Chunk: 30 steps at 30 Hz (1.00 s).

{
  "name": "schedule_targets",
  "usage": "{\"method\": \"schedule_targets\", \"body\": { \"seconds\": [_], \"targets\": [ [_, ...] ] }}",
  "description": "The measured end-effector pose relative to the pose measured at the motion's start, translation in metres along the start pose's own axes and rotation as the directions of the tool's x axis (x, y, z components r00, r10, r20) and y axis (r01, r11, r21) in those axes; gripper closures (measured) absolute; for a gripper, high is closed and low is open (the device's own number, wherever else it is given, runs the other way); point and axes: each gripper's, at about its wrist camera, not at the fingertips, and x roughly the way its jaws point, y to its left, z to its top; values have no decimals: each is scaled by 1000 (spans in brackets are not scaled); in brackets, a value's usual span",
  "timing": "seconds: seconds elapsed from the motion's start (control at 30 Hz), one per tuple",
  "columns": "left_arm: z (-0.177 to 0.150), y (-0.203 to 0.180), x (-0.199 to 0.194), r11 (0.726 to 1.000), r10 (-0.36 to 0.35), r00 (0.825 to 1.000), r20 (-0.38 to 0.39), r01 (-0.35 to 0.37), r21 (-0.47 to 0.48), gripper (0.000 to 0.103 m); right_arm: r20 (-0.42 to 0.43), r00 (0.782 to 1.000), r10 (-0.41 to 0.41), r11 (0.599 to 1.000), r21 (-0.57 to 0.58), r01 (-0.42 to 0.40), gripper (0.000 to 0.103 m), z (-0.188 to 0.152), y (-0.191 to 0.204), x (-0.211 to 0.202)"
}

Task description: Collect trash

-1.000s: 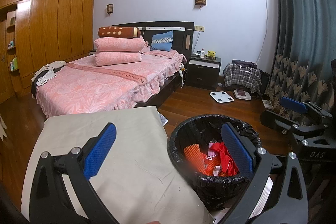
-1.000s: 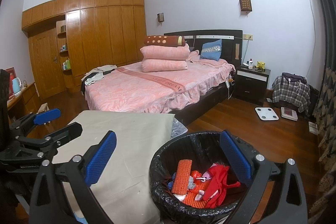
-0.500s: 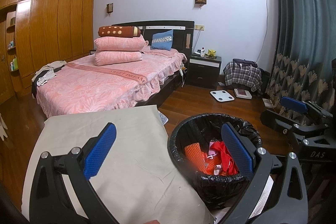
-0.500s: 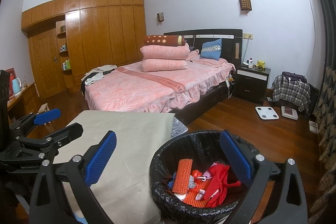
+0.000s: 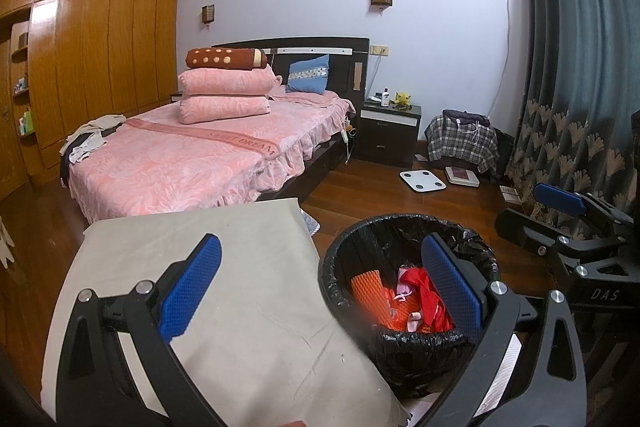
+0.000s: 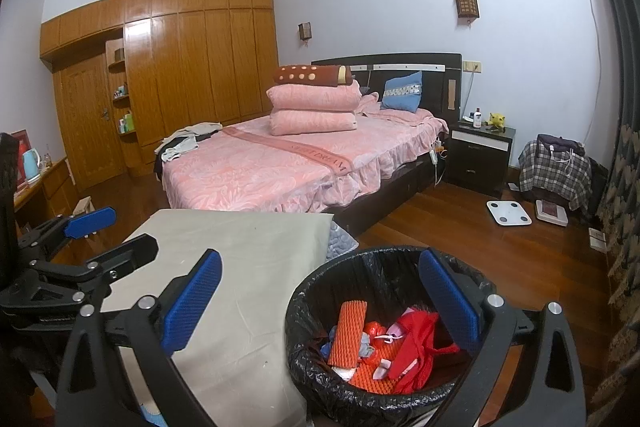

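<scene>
Blue-padded left tool (image 5: 320,291) wide apart, empty | right tool (image 6: 320,303) same | above bin (image 6: 312,307)

Trash (image 6: 384,347) in bin (image 6: 316,291), right of table (image 6: 240,259).

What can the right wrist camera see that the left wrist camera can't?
Only the right wrist view shows the pale blue electric kettle on a wooden desk and the left gripper, open. Only the left wrist view shows the right gripper, open, by the dark patterned curtain. Both show the black-lined round trash bin holding orange foam netting and red scraps, the beige cloth-covered table and the pink bed.
</scene>
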Motion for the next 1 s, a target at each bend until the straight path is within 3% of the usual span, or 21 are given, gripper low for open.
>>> {"method": "schedule_targets", "body": {
  "seconds": [1.0],
  "targets": [
    [-8, 5, 2, 1000, -1, 1000, -13, 1, 1, 6, -12, 1000, 0, 1000, 5, 0, 6, -11, 6, 3]
  ]
}}
